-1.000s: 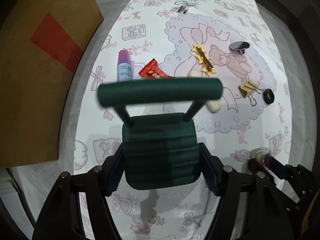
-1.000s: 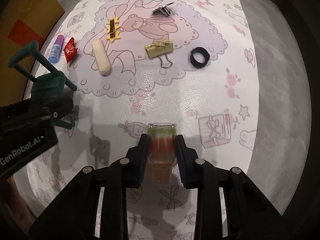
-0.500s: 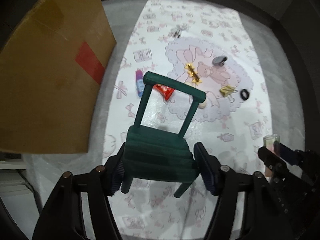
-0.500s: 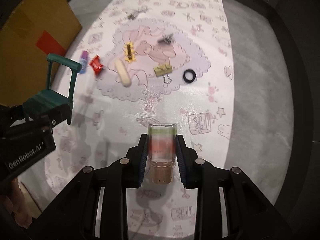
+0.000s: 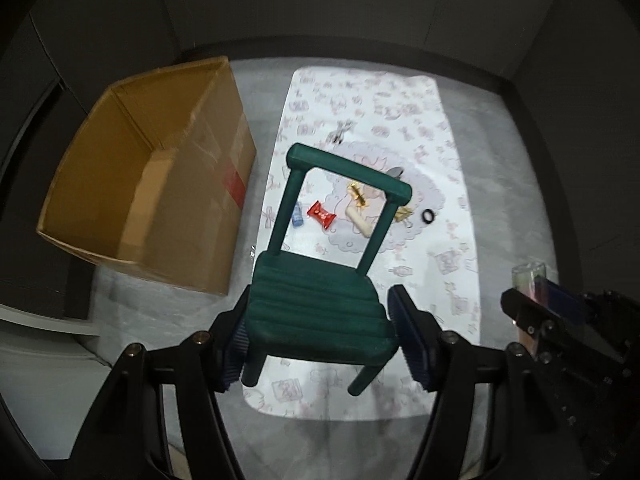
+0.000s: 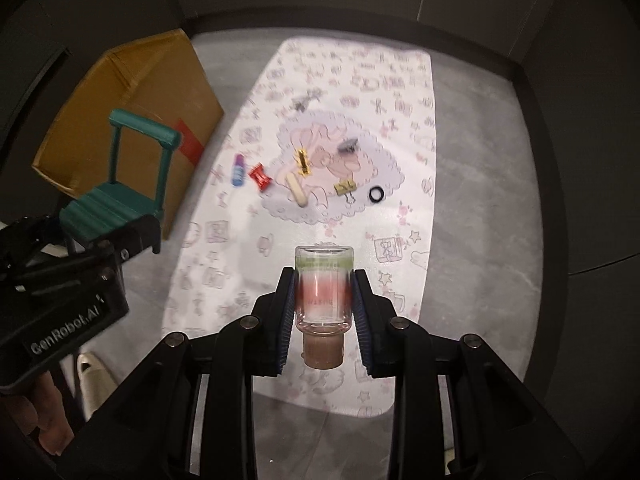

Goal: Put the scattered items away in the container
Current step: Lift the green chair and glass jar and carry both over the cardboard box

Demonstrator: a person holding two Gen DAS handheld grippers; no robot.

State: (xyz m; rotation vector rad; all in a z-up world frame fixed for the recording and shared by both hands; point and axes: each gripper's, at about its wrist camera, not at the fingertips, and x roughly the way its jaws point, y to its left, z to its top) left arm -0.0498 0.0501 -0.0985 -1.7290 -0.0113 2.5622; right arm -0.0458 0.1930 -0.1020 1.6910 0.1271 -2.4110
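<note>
My left gripper (image 5: 318, 334) is shut on a small green toy chair (image 5: 320, 308) and holds it high above the patterned mat (image 5: 452, 160). The chair also shows in the right wrist view (image 6: 116, 204). My right gripper (image 6: 322, 304) is shut on a small clear bottle (image 6: 324, 292) with a green-pink label and a brown cap, also held high. An open cardboard box (image 5: 152, 192) stands left of the mat; it also shows in the right wrist view (image 6: 132, 92).
On the mat lie a purple tube (image 6: 239, 170), a red candy wrapper (image 6: 260, 177), a gold hair clip (image 6: 303, 162), a beige stick (image 6: 297, 195), a gold binder clip (image 6: 345, 188), a black ring (image 6: 376, 195) and a grey clip (image 6: 348, 145). Grey floor surrounds the mat.
Both grippers have risen well above the mat with their objects. The box's open top has come into view at the left.
</note>
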